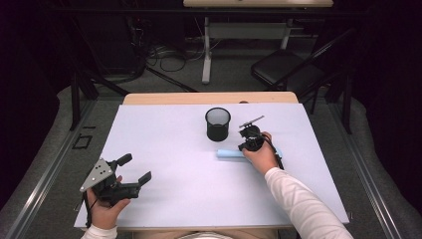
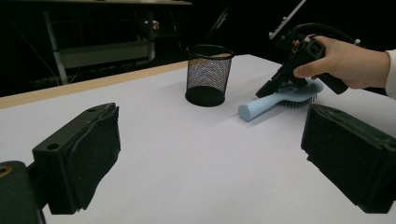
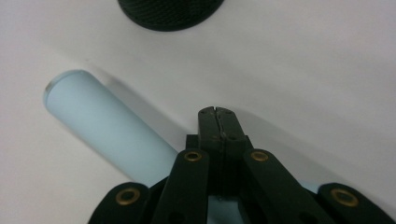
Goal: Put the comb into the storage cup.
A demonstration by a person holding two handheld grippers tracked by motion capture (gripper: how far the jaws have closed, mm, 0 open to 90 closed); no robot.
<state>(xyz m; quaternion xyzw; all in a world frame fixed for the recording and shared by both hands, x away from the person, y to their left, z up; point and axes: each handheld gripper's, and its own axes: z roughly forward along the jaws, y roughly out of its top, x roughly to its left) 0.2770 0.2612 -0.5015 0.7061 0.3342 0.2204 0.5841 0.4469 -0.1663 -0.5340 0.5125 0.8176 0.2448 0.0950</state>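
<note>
Pale blue plastic hairbrush (image 2: 280, 100) flat on the smooth white table (image 1: 164, 164), round-ended cylindrical handle toward 9 o'clock, just at 5 o'clock of the black wire-mesh cup (image 1: 218, 124) in the high view. Right gripper (image 2: 273, 86) tilted down over the brush head, matte black jaws pressed together on nothing. Left gripper (image 1: 135, 169) at 8 o'clock near the table's near edge, blocky padded jaws spread wide and empty.

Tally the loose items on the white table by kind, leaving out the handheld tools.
Black mesh cup: 1
Light blue hairbrush: 1
Total: 2
</note>
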